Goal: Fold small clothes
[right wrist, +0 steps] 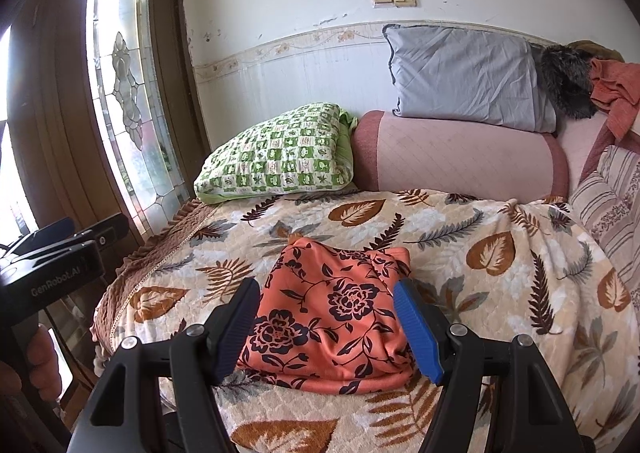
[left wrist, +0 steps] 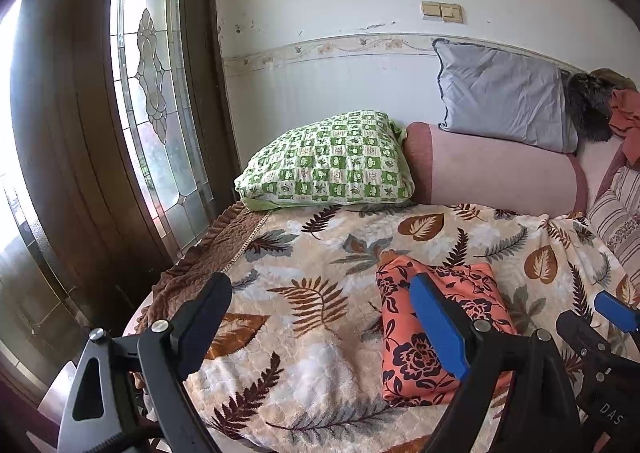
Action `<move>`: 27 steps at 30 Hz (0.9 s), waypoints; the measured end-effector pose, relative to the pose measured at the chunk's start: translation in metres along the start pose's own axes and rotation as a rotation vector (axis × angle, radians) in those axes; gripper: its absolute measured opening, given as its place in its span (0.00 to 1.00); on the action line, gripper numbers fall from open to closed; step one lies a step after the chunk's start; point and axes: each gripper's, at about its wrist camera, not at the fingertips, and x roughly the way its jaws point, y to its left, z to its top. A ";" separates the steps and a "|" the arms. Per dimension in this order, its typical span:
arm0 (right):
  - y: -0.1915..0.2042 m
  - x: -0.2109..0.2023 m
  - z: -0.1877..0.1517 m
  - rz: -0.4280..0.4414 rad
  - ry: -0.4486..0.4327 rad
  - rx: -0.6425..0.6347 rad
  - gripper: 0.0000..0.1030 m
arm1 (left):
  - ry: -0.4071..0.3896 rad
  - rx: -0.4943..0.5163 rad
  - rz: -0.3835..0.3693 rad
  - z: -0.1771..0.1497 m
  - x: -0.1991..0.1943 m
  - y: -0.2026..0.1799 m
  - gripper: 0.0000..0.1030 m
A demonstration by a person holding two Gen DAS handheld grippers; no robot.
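Note:
A small orange garment with dark flowers (left wrist: 432,333) lies folded into a compact rectangle on the leaf-patterned blanket (left wrist: 320,253). It also shows in the right wrist view (right wrist: 336,317). My left gripper (left wrist: 324,317) is open and empty, above the blanket to the garment's left, its right finger in front of the cloth. My right gripper (right wrist: 326,325) is open and empty, its fingers on either side of the garment's near part. The right gripper's blue tip also shows in the left wrist view (left wrist: 616,311).
A green checked pillow (left wrist: 328,161), a pink bolster (left wrist: 492,169) and a grey pillow (left wrist: 504,97) lie at the back by the wall. An orange cloth (right wrist: 616,93) and a striped cushion (right wrist: 612,205) sit at right. A wooden door with a glass panel (left wrist: 152,85) stands left.

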 end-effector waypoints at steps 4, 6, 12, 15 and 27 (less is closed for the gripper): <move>0.001 0.000 -0.002 0.002 0.001 -0.005 0.71 | 0.004 0.002 0.002 0.000 0.000 0.001 0.88; 0.002 0.000 -0.002 0.004 0.002 -0.008 0.71 | 0.005 0.005 0.002 -0.001 0.001 0.001 0.88; 0.004 0.004 -0.004 0.011 0.013 -0.016 0.71 | 0.013 0.007 0.004 -0.002 0.004 0.001 0.88; 0.004 0.007 -0.005 0.011 0.017 -0.017 0.71 | 0.017 0.006 0.002 -0.003 0.005 0.001 0.88; 0.004 0.015 -0.007 0.014 0.033 -0.017 0.71 | 0.028 0.008 0.002 -0.005 0.011 0.000 0.88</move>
